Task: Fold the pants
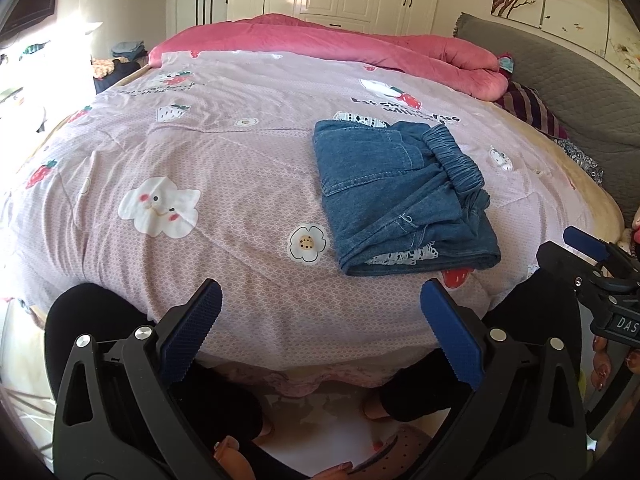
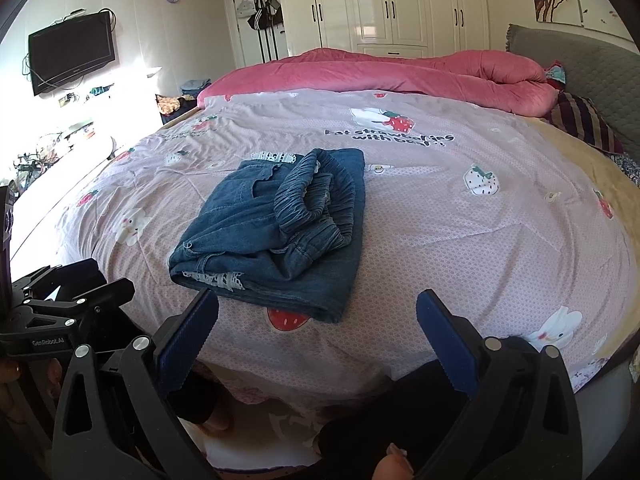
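Observation:
Blue denim pants [image 1: 400, 196] with an elastic waistband and white lace trim lie folded into a compact bundle on the pink patterned bedspread [image 1: 224, 168]. They also show in the right wrist view [image 2: 276, 232]. My left gripper [image 1: 320, 300] is open and empty, held near the bed's front edge, left of and nearer than the pants. My right gripper [image 2: 318, 308] is open and empty, just in front of the pants. The right gripper also shows at the right of the left wrist view [image 1: 592, 264]; the left gripper shows at the left of the right wrist view [image 2: 76, 292].
A rolled pink quilt [image 1: 360, 40] lies across the far side of the bed. A grey headboard [image 1: 560, 80] and striped pillow [image 1: 528, 108] are at the right. White wardrobes [image 2: 400, 4] stand behind; a TV [image 2: 72, 52] hangs at left. The person's legs [image 1: 100, 320] stand at the bed's front edge.

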`<action>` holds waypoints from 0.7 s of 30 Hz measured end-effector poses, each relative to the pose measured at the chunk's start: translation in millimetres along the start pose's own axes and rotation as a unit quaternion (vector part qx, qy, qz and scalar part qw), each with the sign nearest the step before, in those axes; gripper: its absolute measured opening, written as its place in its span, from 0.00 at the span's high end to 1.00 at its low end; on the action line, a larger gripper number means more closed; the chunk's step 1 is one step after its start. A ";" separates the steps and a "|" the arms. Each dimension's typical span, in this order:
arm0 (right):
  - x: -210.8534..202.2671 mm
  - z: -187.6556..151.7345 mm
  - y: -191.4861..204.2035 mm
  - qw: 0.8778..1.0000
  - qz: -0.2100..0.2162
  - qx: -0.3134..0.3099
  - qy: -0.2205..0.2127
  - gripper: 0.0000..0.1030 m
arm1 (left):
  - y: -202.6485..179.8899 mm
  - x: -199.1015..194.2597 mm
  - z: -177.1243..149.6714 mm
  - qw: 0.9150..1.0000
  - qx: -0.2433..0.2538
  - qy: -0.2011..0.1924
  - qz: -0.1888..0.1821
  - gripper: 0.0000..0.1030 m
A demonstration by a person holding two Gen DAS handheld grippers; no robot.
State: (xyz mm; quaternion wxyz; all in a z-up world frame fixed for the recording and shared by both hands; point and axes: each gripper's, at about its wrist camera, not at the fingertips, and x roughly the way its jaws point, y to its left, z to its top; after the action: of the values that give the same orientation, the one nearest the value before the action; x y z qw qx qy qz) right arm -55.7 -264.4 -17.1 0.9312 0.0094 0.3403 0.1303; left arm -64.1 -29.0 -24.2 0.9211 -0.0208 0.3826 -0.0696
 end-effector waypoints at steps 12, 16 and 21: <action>-0.6 -1.2 1.7 1.000 -0.001 -0.001 0.002 0.04 | 0.5 -2.5 0.8 1.000 0.002 -0.003 0.004 0.09; -0.4 -1.6 2.3 1.000 -0.002 -0.001 0.002 0.04 | 0.1 -3.2 0.7 1.000 0.004 -0.005 0.008 0.09; -0.6 -2.1 3.6 1.000 -0.007 -0.004 0.002 0.04 | -0.5 -3.8 2.2 1.000 0.006 -0.007 0.009 0.09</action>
State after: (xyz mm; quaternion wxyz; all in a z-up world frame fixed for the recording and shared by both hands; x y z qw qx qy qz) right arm -58.3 -261.2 -18.0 0.9314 0.0028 0.3416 0.1256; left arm -65.3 -28.9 -19.9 0.9244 -0.0125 0.3758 -0.0635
